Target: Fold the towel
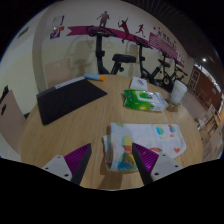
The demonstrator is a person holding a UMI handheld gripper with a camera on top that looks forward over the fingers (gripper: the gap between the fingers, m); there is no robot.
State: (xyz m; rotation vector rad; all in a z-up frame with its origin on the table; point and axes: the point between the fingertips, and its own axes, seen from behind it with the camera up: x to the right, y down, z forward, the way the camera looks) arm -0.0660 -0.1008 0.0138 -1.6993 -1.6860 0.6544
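Observation:
A white towel (148,138) with colourful prints lies on the wooden table (70,135), just ahead of my fingers and stretching off to the right. Its near left end, folded over and bunched, stands between my two fingers. My gripper (113,163) is open, with the purple pads wide apart on either side of that end of the towel and a gap showing on the left side. The gripper sits low over the table's near part.
A second folded cloth (143,99) with green print lies farther back on the table. A white cup (178,92) stands at the far right. A black mat (68,98) lies at the left. Exercise machines (125,58) stand beyond the table.

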